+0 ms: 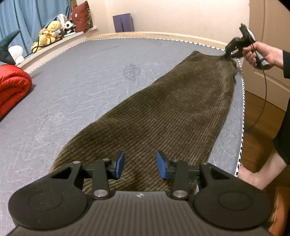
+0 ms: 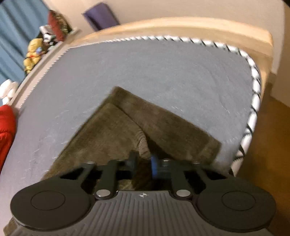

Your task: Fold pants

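Jaws of left gripper spread above near end of pants, pinching nothing. Right gripper nearly closed, seemingly pinching fabric at far end. Pants lie lengthwise, legs stacked, along mattress edge. Crosswise folds remain, I judge.

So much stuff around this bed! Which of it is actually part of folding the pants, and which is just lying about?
Part of the job:
- brown corduroy pants
- left gripper, jaws open over the pants
- right gripper, down at the far end of the pants
- mattress they lie on

Just lying about:
- red blanket
- yellow plush toy
- panda toy
- red cushion
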Motion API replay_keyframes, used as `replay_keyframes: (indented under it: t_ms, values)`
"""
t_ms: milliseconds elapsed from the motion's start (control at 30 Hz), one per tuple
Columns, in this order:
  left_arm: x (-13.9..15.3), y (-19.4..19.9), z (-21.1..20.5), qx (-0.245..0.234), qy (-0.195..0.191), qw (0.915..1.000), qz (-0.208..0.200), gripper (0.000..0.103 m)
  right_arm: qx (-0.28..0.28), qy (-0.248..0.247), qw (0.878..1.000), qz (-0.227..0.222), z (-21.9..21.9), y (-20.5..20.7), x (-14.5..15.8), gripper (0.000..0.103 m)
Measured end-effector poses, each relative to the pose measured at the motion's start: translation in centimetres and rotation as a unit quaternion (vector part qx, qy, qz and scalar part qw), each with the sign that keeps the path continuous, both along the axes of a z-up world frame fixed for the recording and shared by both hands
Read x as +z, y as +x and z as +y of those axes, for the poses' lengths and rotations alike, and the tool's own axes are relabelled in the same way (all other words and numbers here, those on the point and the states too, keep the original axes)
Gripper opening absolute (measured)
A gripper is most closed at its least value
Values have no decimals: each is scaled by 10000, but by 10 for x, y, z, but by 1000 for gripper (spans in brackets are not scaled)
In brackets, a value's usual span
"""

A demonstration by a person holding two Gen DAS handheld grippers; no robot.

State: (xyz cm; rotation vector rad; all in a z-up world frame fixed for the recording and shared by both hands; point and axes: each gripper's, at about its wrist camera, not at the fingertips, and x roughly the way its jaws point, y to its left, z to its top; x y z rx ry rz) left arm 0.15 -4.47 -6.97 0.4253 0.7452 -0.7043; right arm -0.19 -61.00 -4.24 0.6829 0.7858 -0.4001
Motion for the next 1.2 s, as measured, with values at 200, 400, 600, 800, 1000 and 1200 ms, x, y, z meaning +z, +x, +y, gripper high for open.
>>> replay_keyframes:
  t_ms: [200,400,600,800,1000,1200]
  values:
    - [-2,5,-3,-13,-20,10000,15,43,337,-657,9921,-1014,7,-7,72,10]
    - [-6,5,-6,-64,76,9999,37,43,106,-1963,9804,123,-5,17,56,12]
    - [-3,2,-6,-100,123,9999,-60,47,-345,-1546,9863,454,-33,8,24,28]
    - [-6,3,-14,-176,149,9997,-50,47,-411,-894,9945,-363,-43,-6,38,33]
    - [-11,2,-24,-334,197,9992,27,47,284,-1199,9907,575,-22,20,9,34]
    - [-25,4,-31,-485,-96,9973,536,47,128,-940,9955,51,-28,11,27,37]
